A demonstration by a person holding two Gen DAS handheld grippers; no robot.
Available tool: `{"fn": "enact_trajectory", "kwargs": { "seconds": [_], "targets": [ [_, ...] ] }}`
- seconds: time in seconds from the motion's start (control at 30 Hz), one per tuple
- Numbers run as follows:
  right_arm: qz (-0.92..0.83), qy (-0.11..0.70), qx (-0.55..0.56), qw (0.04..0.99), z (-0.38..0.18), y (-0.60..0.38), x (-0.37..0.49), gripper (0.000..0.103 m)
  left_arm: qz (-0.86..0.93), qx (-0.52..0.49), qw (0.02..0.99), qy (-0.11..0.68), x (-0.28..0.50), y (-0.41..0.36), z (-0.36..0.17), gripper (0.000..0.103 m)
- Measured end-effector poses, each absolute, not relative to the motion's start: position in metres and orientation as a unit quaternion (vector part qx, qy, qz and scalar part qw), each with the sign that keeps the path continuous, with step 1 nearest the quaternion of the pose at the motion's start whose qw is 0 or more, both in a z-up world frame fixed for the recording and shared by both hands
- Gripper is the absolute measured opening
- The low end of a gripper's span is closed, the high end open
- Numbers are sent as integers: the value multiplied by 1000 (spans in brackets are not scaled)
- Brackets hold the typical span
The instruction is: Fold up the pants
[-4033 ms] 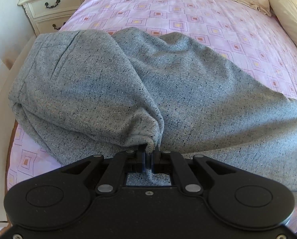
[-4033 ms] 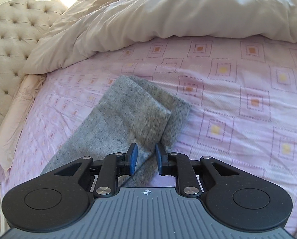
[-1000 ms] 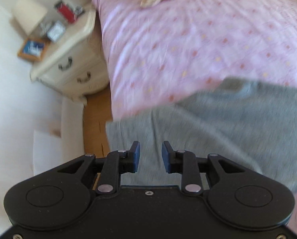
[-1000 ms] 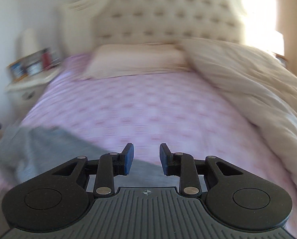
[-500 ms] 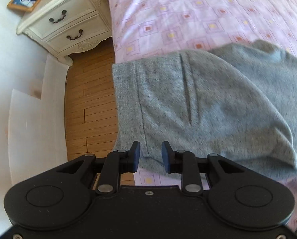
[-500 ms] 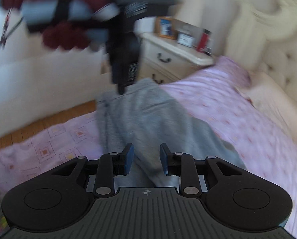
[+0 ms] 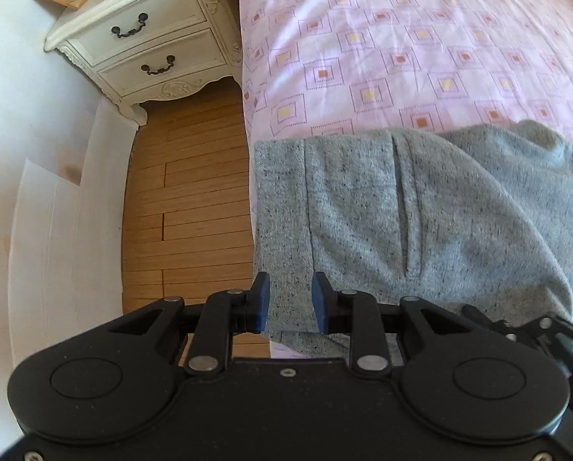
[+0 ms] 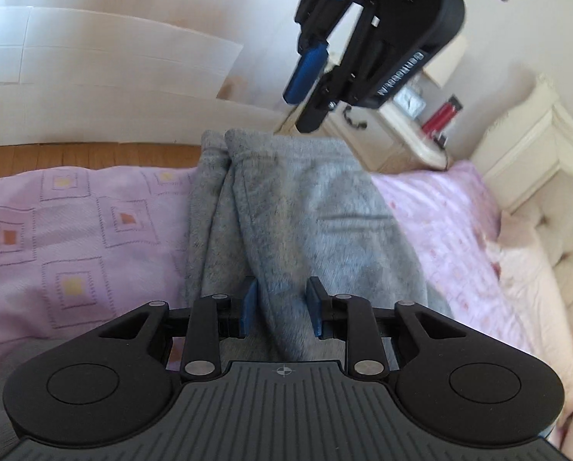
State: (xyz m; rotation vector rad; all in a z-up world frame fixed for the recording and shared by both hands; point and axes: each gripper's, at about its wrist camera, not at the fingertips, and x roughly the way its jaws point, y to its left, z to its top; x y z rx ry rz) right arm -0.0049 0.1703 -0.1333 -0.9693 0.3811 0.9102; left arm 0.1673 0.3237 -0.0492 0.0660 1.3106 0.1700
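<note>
The left gripper (image 7: 289, 303) hangs with its jaws parted and nothing between them, poised just over the waistband corner of the pants (image 7: 413, 223). The right gripper (image 8: 279, 309) is likewise spread and empty, its blue pads either side of a raised ridge of the same cloth without pinching it.

The pants lie bunched in a loose, partly folded heap on the pink bedsheet (image 7: 401, 57), at the bed's side edge, with the waistband end hanging a little past that edge over the wooden floor (image 7: 186, 199). A white nightstand (image 7: 144, 42) stands beside the bed, further along that edge from the pants.

The grey fabric looks like a thick, soft knit: light, limp and not slippery, so it should sag and crease wherever it is lifted rather than hold a line. The firmest purchase is probably the stitched waistband, pinched at its two corners; the pocket seam nearby would give less.
</note>
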Motion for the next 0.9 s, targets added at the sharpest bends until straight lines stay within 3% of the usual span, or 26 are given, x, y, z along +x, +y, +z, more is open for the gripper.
{"fn": "enact_trajectory", "kwargs": {
  "seconds": [0.07,0.13,0.27,0.47,0.53,0.6,0.7,0.9],
  "targets": [
    [426,191,-431,772,-130,173,-1,8,78,26,792,605,169,328,-46,36],
    [426,225,-372,793,-114,172,8,5,80,26,797,598,169,330,-40,36],
    [452,281,-240,812,-79,171,15,5,82,24,817,570,168,335,-21,36],
    [466,301,-295,778,-114,193,-6,6,79,24,823,563,170,329,-24,36],
    [470,300,-280,781,-118,191,-7,11,72,34,819,568,168,324,-34,36],
    [483,303,-256,781,-113,184,-6,19,59,32,814,577,166,319,-47,36],
    [500,310,-228,776,-96,166,-5,19,36,10,798,601,170,314,-71,36],
    [423,290,-210,832,-68,101,12,19,54,67,779,621,162,310,-116,36]
  ]
}}
